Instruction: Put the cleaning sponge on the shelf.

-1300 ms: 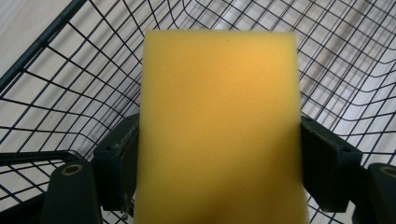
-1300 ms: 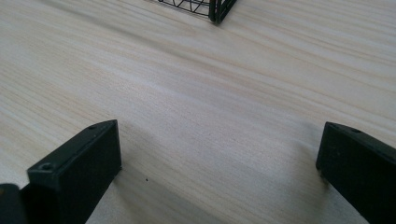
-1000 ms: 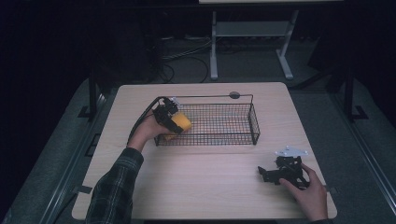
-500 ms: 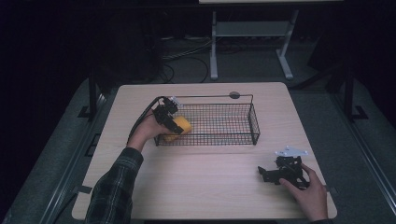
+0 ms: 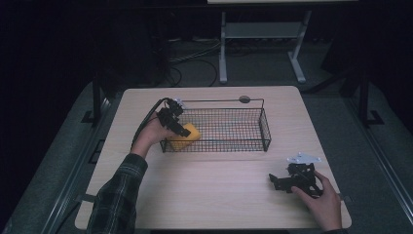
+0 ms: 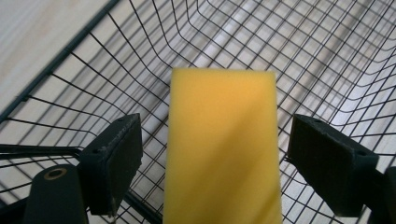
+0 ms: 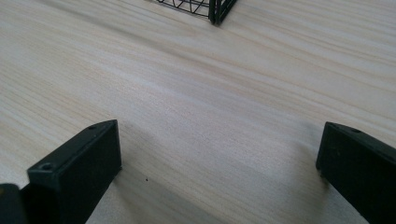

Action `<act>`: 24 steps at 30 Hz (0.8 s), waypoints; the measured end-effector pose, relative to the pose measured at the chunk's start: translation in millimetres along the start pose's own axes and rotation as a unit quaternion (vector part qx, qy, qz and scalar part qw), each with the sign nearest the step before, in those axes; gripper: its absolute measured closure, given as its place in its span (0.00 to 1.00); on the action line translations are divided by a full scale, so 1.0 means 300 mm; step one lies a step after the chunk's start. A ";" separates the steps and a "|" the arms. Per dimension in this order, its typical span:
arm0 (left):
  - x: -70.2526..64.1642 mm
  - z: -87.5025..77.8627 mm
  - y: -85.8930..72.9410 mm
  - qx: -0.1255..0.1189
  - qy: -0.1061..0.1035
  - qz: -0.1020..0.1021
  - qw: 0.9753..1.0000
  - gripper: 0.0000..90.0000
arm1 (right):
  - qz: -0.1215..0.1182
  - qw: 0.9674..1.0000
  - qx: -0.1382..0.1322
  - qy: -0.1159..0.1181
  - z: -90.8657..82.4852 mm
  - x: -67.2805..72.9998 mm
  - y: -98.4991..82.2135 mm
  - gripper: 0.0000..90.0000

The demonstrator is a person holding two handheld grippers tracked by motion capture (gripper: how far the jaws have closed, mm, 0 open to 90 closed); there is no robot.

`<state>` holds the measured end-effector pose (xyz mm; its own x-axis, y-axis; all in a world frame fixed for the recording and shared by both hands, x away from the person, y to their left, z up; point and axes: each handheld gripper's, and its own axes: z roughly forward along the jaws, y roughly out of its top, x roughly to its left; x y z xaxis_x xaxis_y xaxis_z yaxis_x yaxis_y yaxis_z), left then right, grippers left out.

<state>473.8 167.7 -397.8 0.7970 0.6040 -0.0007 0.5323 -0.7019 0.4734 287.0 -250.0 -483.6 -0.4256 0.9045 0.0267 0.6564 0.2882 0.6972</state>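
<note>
A yellow sponge [image 5: 187,137] sits at the left end of a black wire basket [image 5: 263,127]. My left gripper [image 5: 178,125] reaches over the basket's left rim, just above the sponge. In the left gripper view the sponge [image 6: 224,149] stands between the two jaws with a gap on each side, so the left gripper [image 6: 217,122] is open; its jaws have just been opening. My right gripper [image 5: 277,181] rests on the table at the front right, held by a hand. It is open [image 7: 219,135] over bare wood, with nothing between its jaws.
The basket's near right corner [image 7: 215,11] shows at the top of the right gripper view. A round dark disc [image 5: 244,99] lies on the table behind the basket. A metal stand [image 5: 258,44] is on the floor beyond the table.
The sponge looks slightly lower in the basket than a second ago. The left hand has barely shifted, and the right hand has stayed still.
</note>
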 end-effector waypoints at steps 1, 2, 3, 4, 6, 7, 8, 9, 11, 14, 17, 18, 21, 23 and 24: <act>0.000 -0.006 0.000 -0.003 -0.001 -0.001 1.000 0.19 | 0.000 1.000 0.000 0.000 0.000 0.000 0.000 0.00; 0.000 -0.012 0.000 -0.006 -0.001 -0.001 1.000 0.19 | 0.000 1.000 0.000 0.000 0.000 0.000 0.000 0.00; -0.002 -0.016 0.001 -0.011 0.000 -0.003 1.000 0.19 | 0.000 1.000 0.000 0.000 0.000 0.000 0.000 0.00; -0.005 -0.024 0.001 -0.012 0.000 -0.002 1.000 0.19 | 0.000 1.000 0.000 0.000 0.000 0.000 0.000 0.00; -0.010 -0.039 0.002 -0.018 0.000 -0.002 1.000 0.19 | 0.000 1.000 0.000 0.000 0.000 0.000 0.000 0.00; -0.010 -0.039 0.002 -0.018 0.000 -0.002 1.000 0.19 | 0.000 1.000 0.000 0.000 0.000 0.000 0.000 0.00; -0.010 -0.045 0.002 -0.019 -0.001 -0.003 1.000 0.19 | 0.000 1.000 0.000 0.000 0.000 0.000 0.000 0.00; -0.012 -0.050 0.001 -0.021 -0.001 -0.005 1.000 0.19 | 0.000 1.000 0.000 0.000 0.000 0.000 0.000 0.00; -0.013 -0.063 -0.004 -0.027 0.001 -0.006 1.000 0.19 | 0.000 1.000 0.000 0.000 0.000 0.000 0.000 0.00; -0.017 -0.080 -0.015 -0.039 0.002 -0.010 0.999 0.19 | 0.000 1.000 0.000 0.000 0.000 0.000 -0.001 0.00; -0.024 -0.100 -0.031 -0.049 0.006 -0.010 0.999 0.19 | 0.000 1.000 0.000 0.000 -0.001 0.000 -0.001 0.00; -0.027 -0.106 -0.037 -0.051 0.007 -0.010 0.999 0.19 | 0.000 1.000 0.000 0.000 -0.001 0.000 -0.001 0.00; -0.035 -0.125 -0.057 -0.057 0.011 -0.011 0.998 0.19 | 0.000 1.000 0.000 0.000 -0.001 0.000 -0.001 0.00; -0.037 -0.138 -0.069 -0.062 0.013 -0.012 0.998 0.20 | -0.001 1.000 0.000 0.000 -0.001 0.000 -0.001 0.00; -0.039 -0.145 -0.079 -0.066 0.015 -0.015 0.998 0.20 | -0.001 1.000 0.000 0.000 -0.001 0.000 -0.001 0.00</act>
<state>439.4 193.6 -370.5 0.7720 0.6355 0.0088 0.5112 -0.6291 0.5856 286.8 -250.1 -483.7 -0.4266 0.9040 0.0264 0.6556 0.2890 0.6977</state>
